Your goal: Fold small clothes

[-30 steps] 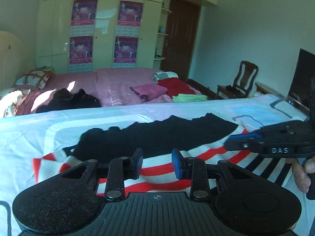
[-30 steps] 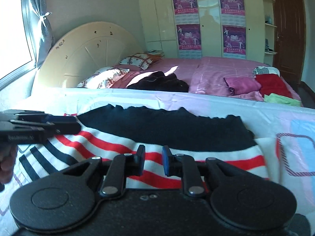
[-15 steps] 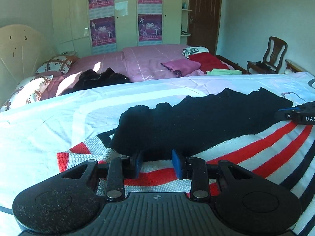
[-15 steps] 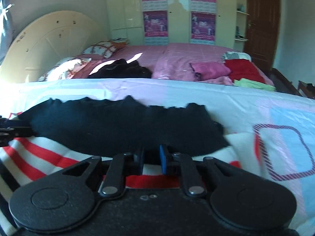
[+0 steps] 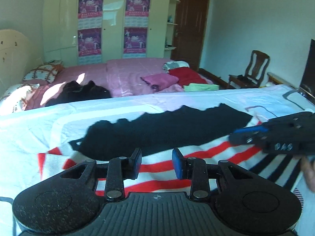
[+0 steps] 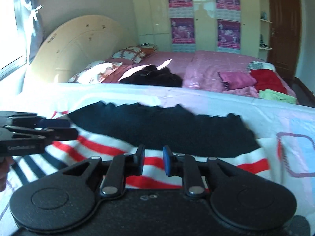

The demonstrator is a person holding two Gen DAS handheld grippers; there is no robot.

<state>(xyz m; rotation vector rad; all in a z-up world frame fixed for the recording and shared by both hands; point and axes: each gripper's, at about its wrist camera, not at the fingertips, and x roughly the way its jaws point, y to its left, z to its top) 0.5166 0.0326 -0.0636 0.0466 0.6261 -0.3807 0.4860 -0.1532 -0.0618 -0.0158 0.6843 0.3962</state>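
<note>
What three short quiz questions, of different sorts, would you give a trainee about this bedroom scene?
1. True or false: the left claw is shut on the striped knit garment.
2. On the pink bed, what lies just in front of the red cloth? A) a light green cloth B) blue jeans C) a yellow towel
3. Which piece of furniture stands to the right of the brown door?

Key: 1. False; its jaws stand apart and pinch nothing. 2. A. 3. A wooden chair.
</note>
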